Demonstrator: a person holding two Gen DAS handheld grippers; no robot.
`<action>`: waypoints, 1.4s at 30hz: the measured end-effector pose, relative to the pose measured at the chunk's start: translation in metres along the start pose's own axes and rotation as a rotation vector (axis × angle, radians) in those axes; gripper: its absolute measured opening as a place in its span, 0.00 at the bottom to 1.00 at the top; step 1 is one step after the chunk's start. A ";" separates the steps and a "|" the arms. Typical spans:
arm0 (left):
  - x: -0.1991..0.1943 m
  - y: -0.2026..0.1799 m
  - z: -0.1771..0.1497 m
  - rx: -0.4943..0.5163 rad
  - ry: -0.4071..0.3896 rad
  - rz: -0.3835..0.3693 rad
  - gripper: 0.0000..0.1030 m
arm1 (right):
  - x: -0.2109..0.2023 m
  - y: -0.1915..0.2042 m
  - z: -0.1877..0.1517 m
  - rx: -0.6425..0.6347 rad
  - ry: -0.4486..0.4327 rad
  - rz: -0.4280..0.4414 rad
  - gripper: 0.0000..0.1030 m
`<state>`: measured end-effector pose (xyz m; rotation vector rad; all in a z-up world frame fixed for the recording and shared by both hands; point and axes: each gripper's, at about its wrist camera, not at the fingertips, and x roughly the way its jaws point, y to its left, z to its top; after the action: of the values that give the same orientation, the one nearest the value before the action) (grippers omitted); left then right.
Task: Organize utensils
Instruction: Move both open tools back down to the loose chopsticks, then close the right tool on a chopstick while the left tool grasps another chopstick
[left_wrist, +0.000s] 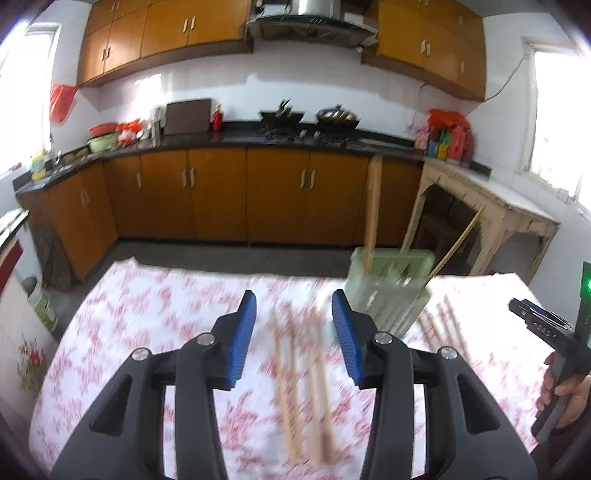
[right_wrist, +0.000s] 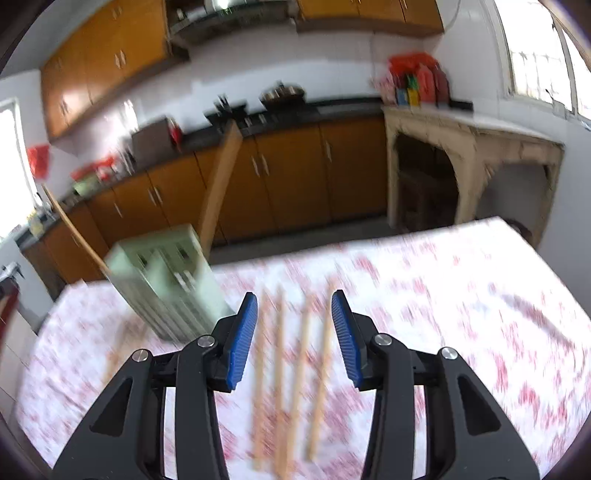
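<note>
Several wooden chopsticks (left_wrist: 303, 384) lie side by side on the floral tablecloth, blurred, under my open, empty left gripper (left_wrist: 294, 325). A pale green utensil holder (left_wrist: 388, 291) stands just right of it, with two chopsticks (left_wrist: 372, 214) sticking up out of it. In the right wrist view another row of chopsticks (right_wrist: 291, 373) lies under my open, empty right gripper (right_wrist: 294, 325). The green holder (right_wrist: 166, 284) stands to its left with chopsticks (right_wrist: 221, 188) upright in it. The right gripper's handle and hand show at the left view's right edge (left_wrist: 565, 354).
The table (right_wrist: 461, 314) has a white and red floral cloth. Behind it are orange kitchen cabinets (left_wrist: 221, 195), a dark counter with pans, and a worn pale side table (left_wrist: 491, 206). A bucket (left_wrist: 42, 302) stands on the floor at left.
</note>
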<state>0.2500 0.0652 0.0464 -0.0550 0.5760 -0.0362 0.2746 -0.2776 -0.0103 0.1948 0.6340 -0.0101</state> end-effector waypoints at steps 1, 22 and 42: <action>0.005 0.005 -0.010 -0.009 0.015 0.007 0.42 | 0.008 -0.006 -0.011 0.002 0.033 -0.010 0.42; 0.079 0.037 -0.116 -0.110 0.272 0.005 0.41 | 0.063 -0.013 -0.088 -0.034 0.233 -0.053 0.23; 0.114 0.018 -0.120 -0.030 0.339 0.072 0.08 | 0.064 -0.017 -0.087 -0.032 0.221 -0.114 0.07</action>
<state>0.2804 0.0724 -0.1165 -0.0578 0.9167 0.0338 0.2738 -0.2751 -0.1196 0.1296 0.8643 -0.0896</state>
